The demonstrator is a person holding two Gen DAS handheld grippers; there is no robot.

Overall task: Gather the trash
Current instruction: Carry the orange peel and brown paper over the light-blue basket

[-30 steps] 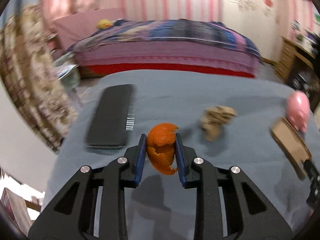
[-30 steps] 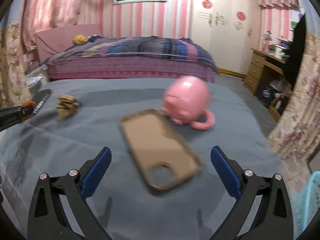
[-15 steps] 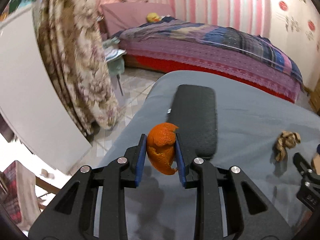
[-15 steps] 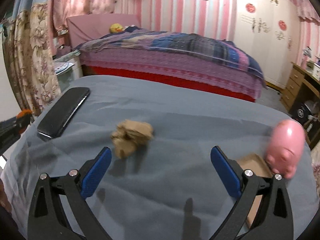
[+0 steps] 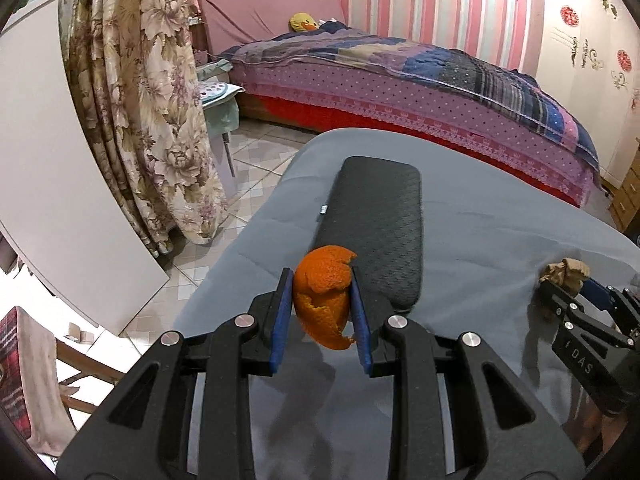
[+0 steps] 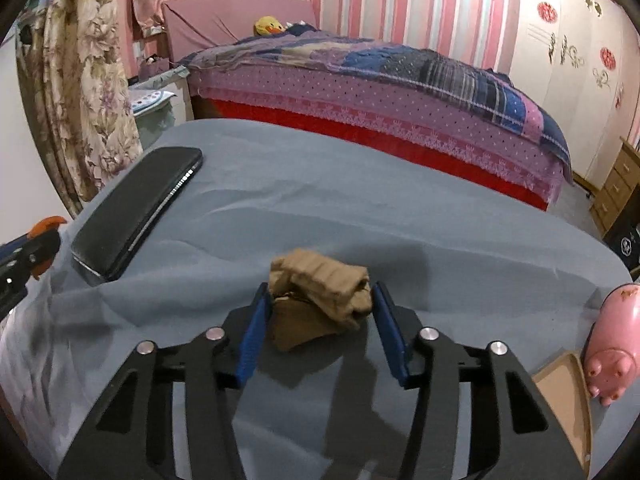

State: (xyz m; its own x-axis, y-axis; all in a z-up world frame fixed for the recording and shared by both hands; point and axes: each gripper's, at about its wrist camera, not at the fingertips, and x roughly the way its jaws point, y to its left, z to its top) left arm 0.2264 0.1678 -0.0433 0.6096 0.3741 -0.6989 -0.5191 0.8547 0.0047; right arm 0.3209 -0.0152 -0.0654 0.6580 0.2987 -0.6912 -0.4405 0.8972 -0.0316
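The left gripper [image 5: 322, 312] is clamped on a curl of orange peel [image 5: 325, 297], angled down over the grey-covered table [image 5: 480, 232]. The right gripper [image 6: 318, 330] has just been closing – its blue pads flank a crumpled brown paper wad [image 6: 318, 304], contact unclear. Only the right wrist view shows the pink piggy bank [image 6: 612, 344] at 3 o'clock; the black case [image 6: 136, 208] lies at 10.

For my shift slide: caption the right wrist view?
Right tool closing around crumpled brown paper on the grey cloth.
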